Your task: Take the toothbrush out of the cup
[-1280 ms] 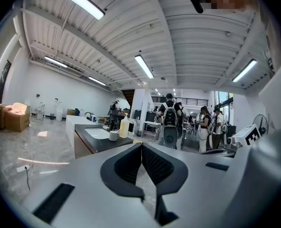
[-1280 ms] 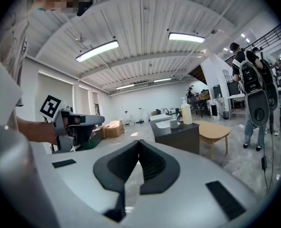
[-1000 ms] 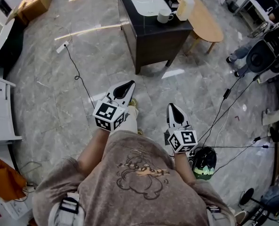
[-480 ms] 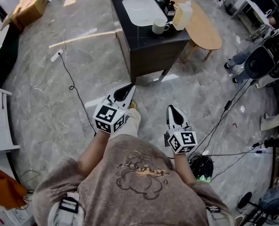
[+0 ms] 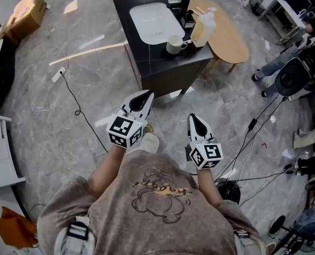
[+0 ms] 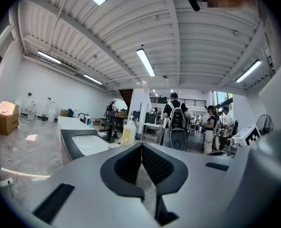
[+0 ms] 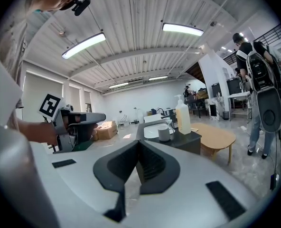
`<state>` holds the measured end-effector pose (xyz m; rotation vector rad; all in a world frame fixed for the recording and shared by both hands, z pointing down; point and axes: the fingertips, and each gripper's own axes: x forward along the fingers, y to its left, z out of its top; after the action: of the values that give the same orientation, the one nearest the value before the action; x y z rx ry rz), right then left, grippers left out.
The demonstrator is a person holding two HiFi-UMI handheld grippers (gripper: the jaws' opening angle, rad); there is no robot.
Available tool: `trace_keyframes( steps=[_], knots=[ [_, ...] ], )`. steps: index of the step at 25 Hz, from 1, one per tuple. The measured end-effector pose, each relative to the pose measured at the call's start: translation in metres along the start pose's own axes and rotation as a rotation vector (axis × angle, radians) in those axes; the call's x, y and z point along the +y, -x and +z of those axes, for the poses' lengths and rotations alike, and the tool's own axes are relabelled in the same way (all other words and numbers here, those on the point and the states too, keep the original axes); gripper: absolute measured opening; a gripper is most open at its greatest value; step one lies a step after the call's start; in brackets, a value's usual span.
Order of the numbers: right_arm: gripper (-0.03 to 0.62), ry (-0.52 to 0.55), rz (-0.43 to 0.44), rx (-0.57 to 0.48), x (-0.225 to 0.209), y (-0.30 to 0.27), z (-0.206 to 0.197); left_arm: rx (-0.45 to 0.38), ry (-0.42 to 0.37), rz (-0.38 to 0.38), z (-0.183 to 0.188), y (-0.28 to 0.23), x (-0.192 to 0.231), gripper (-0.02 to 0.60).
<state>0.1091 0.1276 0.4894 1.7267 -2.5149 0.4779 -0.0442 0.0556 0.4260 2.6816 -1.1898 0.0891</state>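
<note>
A white cup point(image 5: 173, 45) stands on the front right corner of a dark cabinet point(image 5: 163, 70) with a white sink point(image 5: 155, 20). From the right gripper view the cup point(image 7: 164, 133) is small and far off, and I cannot make out the toothbrush for sure. My left gripper point(image 5: 147, 95) and right gripper point(image 5: 193, 118) are held side by side over the floor, well short of the cabinet and pointing towards it. Both are shut with nothing between the pads, as the left gripper point(image 6: 141, 145) and right gripper point(image 7: 139, 144) views show.
A soap bottle point(image 5: 202, 28) stands beside the cup, and an oval wooden table point(image 5: 229, 33) adjoins the cabinet's right side. Cables point(image 5: 75, 97) trail over the marble floor. Chairs and a seated person point(image 5: 285, 62) are at the right, a cardboard box point(image 5: 27, 9) at the far left.
The cabinet with the cup has drawn nearer and lower in the head view as the person walks towards it. Both grippers stay shut and keep their places ahead of the body.
</note>
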Motion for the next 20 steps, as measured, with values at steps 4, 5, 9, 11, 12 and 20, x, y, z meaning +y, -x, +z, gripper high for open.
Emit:
trace_keyframes(
  steps=[4, 5, 9, 11, 12, 20],
  knots=[
    [0.003, 0.007, -0.001, -0.001, -0.011, -0.034, 0.018, -0.001, -0.002, -0.010, 0.014, -0.031, 0.023, 0.021],
    [0.003, 0.010, 0.000, -0.001, -0.014, -0.042, 0.022, 0.000, -0.002, -0.011, 0.017, -0.038, 0.029, 0.021],
    [0.003, 0.009, -0.006, -0.001, -0.025, -0.079, 0.036, 0.002, -0.008, -0.013, 0.028, -0.065, 0.056, 0.021],
    [0.003, 0.013, -0.008, -0.001, -0.028, -0.096, 0.041, 0.004, -0.009, -0.017, 0.031, -0.075, 0.068, 0.021],
    [0.003, 0.016, -0.008, -0.003, -0.029, -0.104, 0.043, 0.003, -0.009, -0.018, 0.033, -0.080, 0.074, 0.021],
    [0.003, 0.005, -0.031, -0.016, -0.046, -0.138, 0.059, 0.002, -0.010, -0.042, 0.044, -0.114, 0.090, 0.021]
  ],
)
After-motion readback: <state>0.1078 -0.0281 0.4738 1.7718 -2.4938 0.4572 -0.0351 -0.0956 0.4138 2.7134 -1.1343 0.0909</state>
